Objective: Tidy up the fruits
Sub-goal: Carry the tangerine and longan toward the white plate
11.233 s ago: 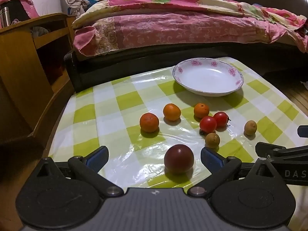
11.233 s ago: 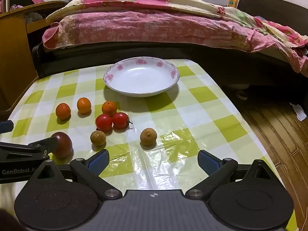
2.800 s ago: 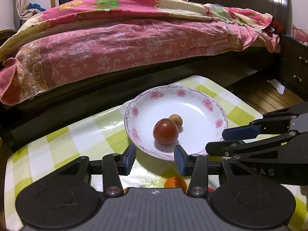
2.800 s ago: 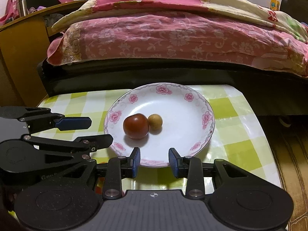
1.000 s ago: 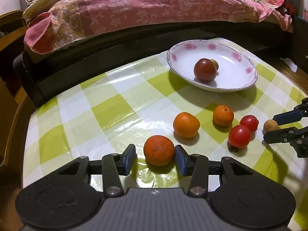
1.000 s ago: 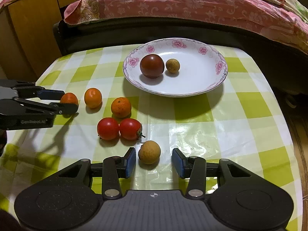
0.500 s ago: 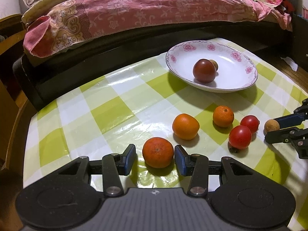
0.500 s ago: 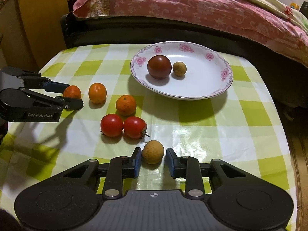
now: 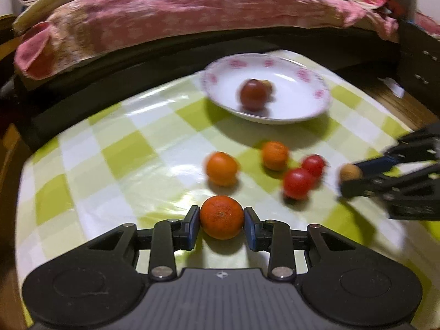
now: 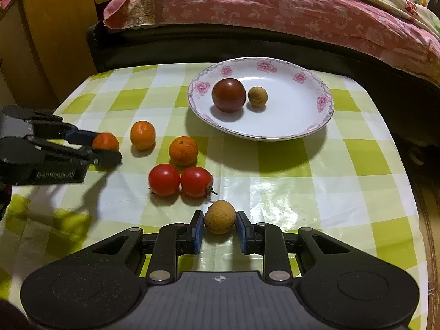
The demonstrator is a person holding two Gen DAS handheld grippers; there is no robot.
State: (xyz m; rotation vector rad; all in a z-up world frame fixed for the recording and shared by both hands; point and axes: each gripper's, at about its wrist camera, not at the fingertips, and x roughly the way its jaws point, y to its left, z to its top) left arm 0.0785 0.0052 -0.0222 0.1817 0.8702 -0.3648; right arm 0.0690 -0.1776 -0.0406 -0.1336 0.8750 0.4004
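Left gripper [image 9: 221, 221] is clamped on an orange tangerine [image 9: 221, 220], blue pads touching both its sides, at the near left of the green-and-white checked tablecloth [image 10: 302, 189]; seen from the right wrist view it's the leftmost fruit, and I can't tell whether it's lifted or resting on the cloth. Just right of that, two more tangerines sit loose on the cloth, one [image 10: 142, 134] further left, the other [image 10: 183, 150] slightly nearer and right of it. Nearer than those, two red tomatoes [image 10: 164, 179] [image 10: 197, 181] sit side by side, touching. Right gripper [image 10: 219, 228] is at the near centre, jaws narrowed around a small tan longan [image 10: 219, 216]; pads look to be on its sides, fruit seems to rest on the cloth. Far right of the cloth: white plate with pink flower rim [image 10: 319, 101], holding a dark red round fruit [image 10: 228, 95] and a second longan [image 10: 257, 96] right next to it, close or just touching. Left wrist view is motion-blurred, so fine detail there is unclear. Pink bedding [image 10: 275, 2] runs across the far side beyond the table
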